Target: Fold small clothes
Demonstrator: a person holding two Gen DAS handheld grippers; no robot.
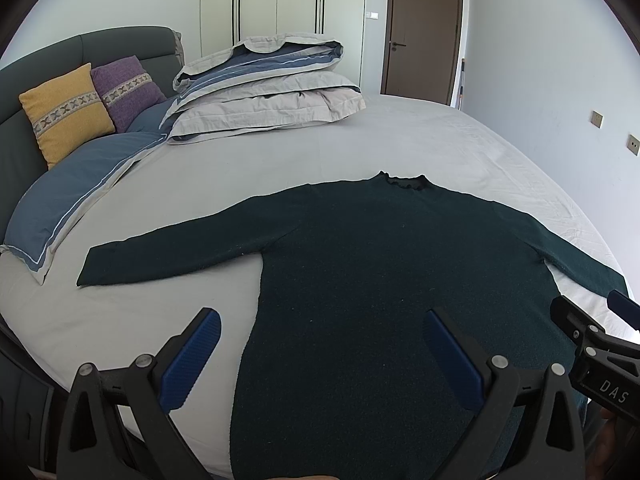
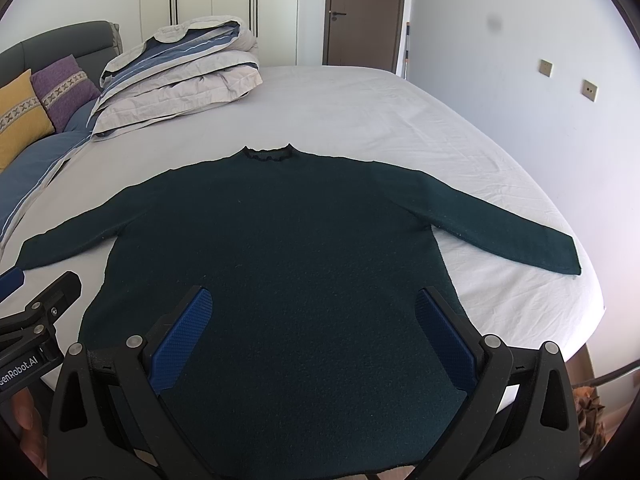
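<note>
The bed (image 2: 360, 112) was seen covered by a pale sheet, with a folded duvet (image 2: 180, 68) stacked near the headboard, well apart from the work. A dark green sweater (image 2: 288, 248) was laid flat on the near part of the bed, front or back up could not be told, collar away from the cameras, both sleeves spread straight out to the sides. No fold was seen in it, so the task was judged to be at its very start: sleeves, sides and hem were all left to be folded. The left tool (image 1: 320, 360) and the right tool (image 2: 312, 336) were held wide apart above the hem, with nothing gripped.
</note>
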